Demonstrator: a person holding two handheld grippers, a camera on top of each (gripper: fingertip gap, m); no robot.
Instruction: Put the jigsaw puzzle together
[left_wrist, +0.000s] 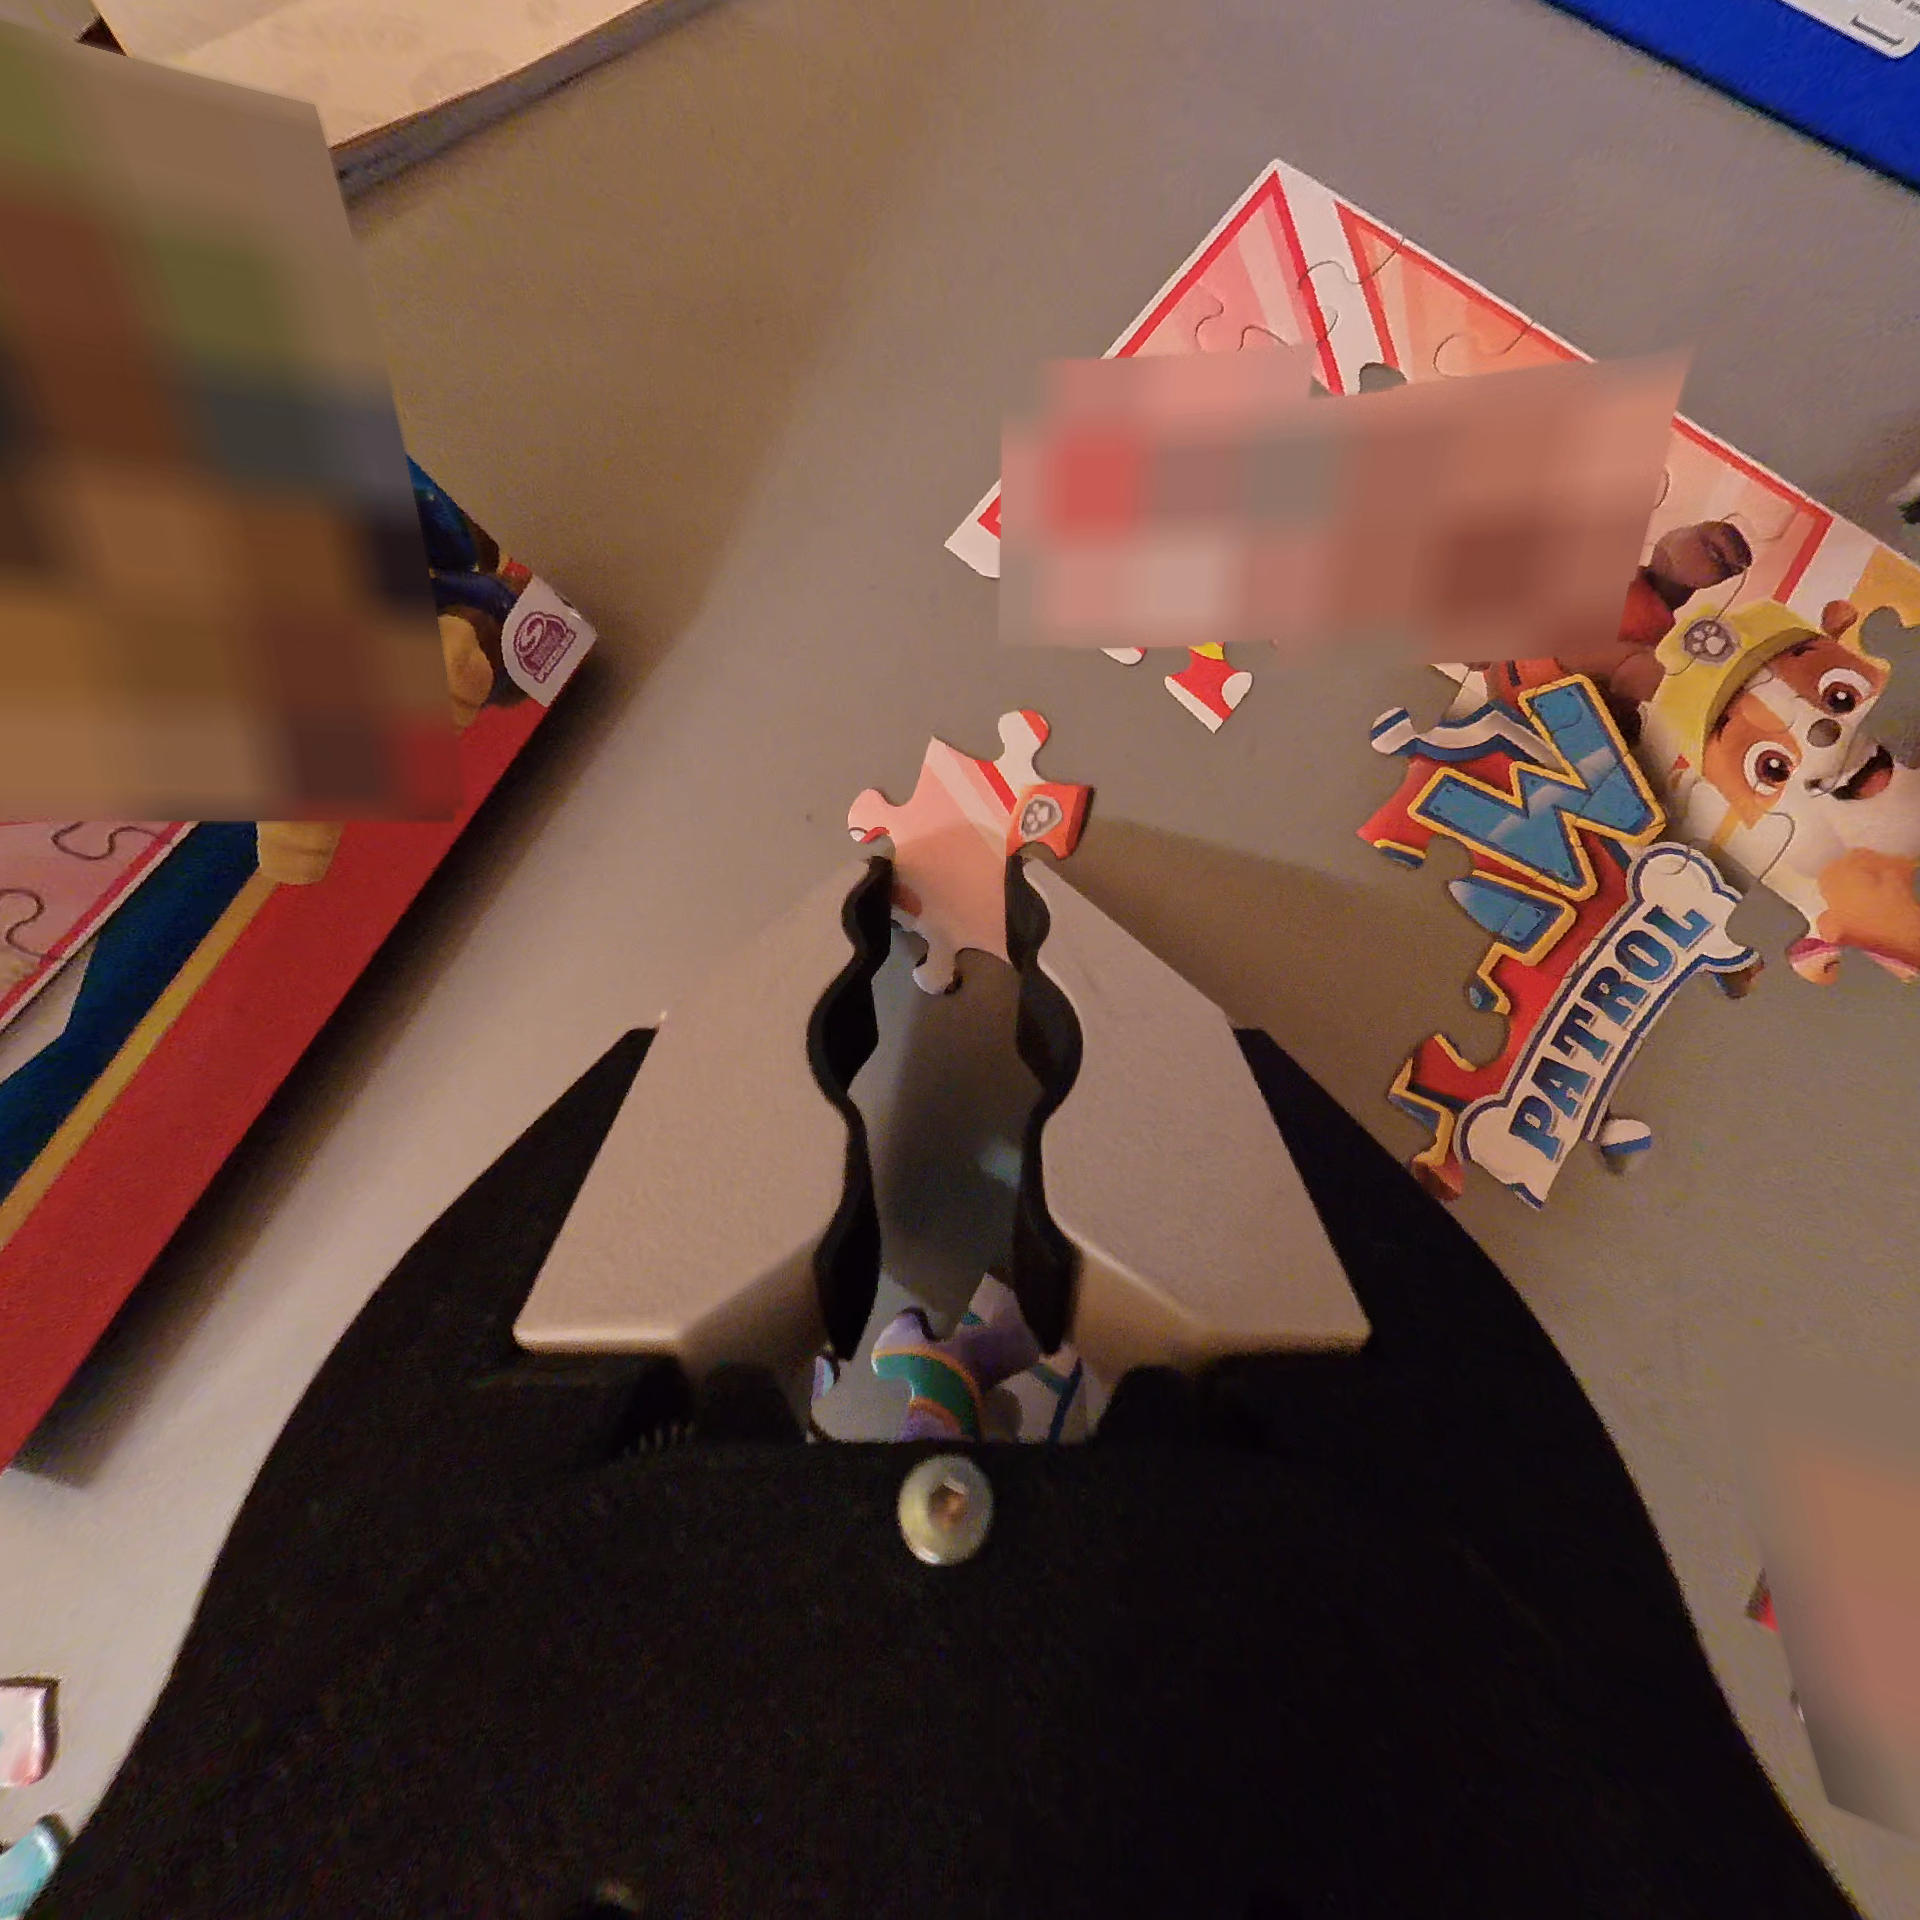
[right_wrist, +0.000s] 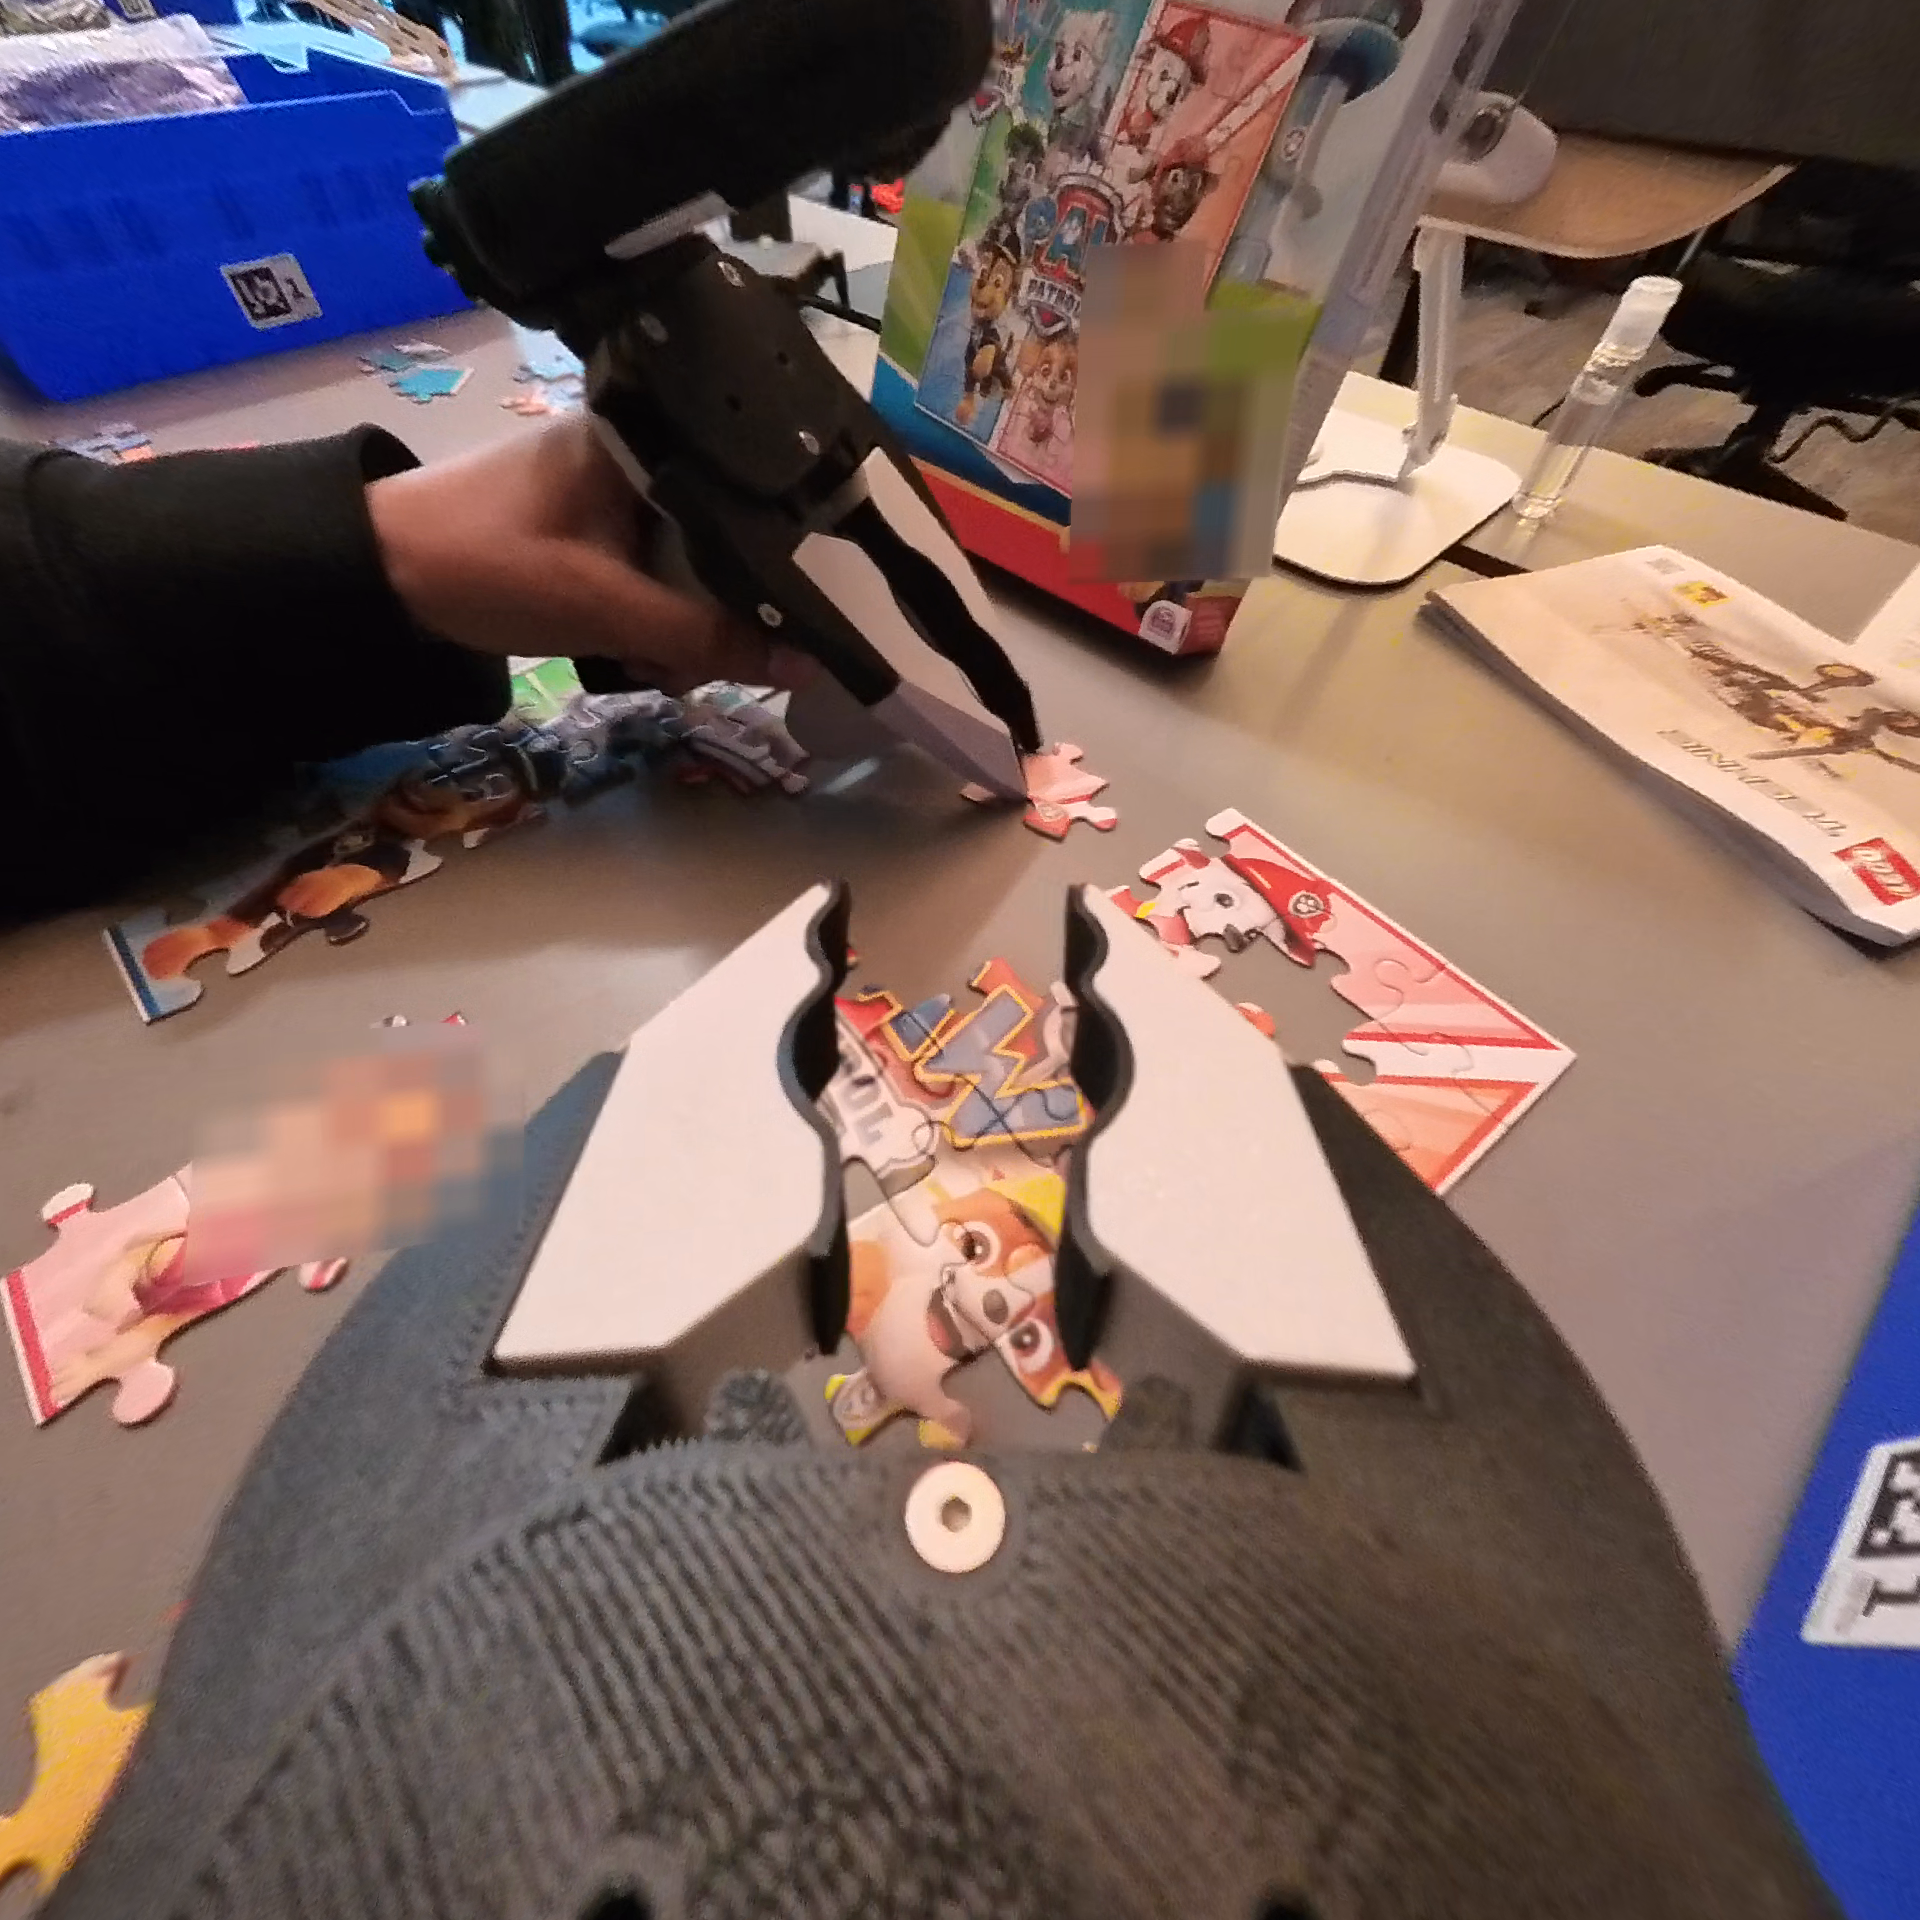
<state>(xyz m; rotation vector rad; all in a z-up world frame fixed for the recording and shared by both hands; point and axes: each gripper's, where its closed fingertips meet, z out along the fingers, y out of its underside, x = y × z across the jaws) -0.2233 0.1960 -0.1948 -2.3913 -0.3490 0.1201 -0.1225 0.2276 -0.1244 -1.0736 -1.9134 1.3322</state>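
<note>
My left gripper points down at the grey table, and its two black pads press the sides of a pink and red puzzle piece that rests on the table. The right wrist view shows the same gripper, held by a hand, with its tips on that piece. My right gripper is open and empty. It hovers over a joined puzzle section with a blue and red logo and a cartoon pup, which also shows in the left wrist view.
A joined pink and red corner section lies right of my right gripper. Other joined sections and a pink cluster lie to the left. A puzzle box, a blue bin, a booklet and a lamp base stand behind. The left gripper's tips are roughly 12 centimetres from the right gripper's.
</note>
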